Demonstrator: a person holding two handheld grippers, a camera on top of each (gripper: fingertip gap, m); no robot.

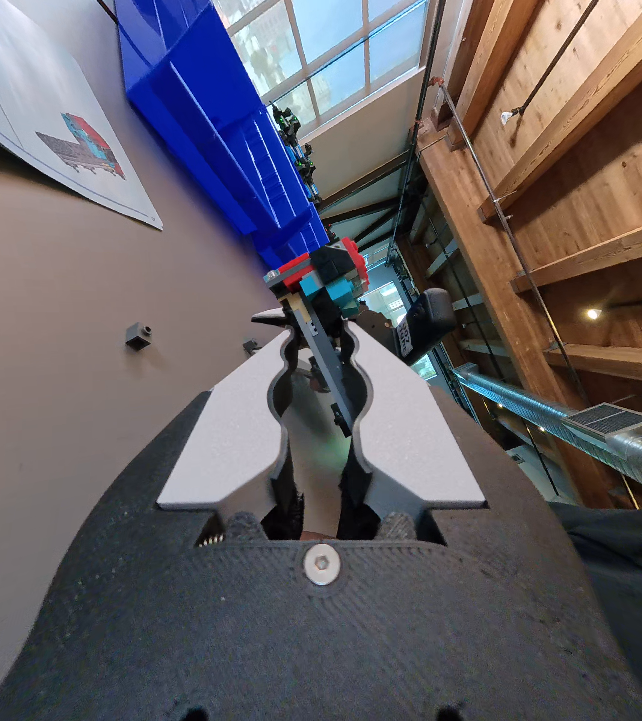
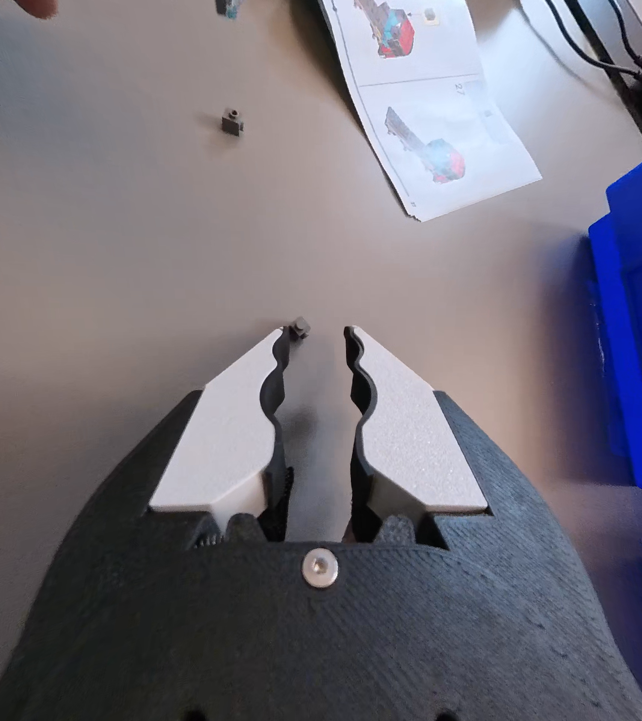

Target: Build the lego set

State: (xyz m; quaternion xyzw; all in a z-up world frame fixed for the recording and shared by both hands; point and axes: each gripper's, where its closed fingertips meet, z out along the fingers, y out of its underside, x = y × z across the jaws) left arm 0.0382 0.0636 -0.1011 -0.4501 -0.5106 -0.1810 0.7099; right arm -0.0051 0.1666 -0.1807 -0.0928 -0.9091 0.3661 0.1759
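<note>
Lego model (image 1: 317, 296): part-built, raised off the table, clamped in left gripper (image 1: 319, 331)
Right gripper (image 2: 317, 331): jaws parted, empty; small grey brick (image 2: 299, 327) touches its 11 o'clock tip
Spare grey brick (image 2: 232, 121): 11 o'clock, unplaced
Progress: unfinished; bricks left to fit

The left tongs (image 1: 317, 331) have a rough, grainy black printed-plastic body, matt pale-grey finger plates and a bright metal screw (image 1: 321, 564). The lego model (image 1: 321, 285) they clamp is smooth, slightly glossy plastic. At upper centre the blue bins (image 1: 210, 128) shine as glossy plastic. The worktop (image 2: 116, 253) looks smooth and matt. The instruction booklet (image 2: 428, 117) at upper right is smooth paper. The wooden beams (image 1: 584, 175) at right show knotted grain; the duct (image 1: 545, 421) beneath is ribbed metal.
</note>
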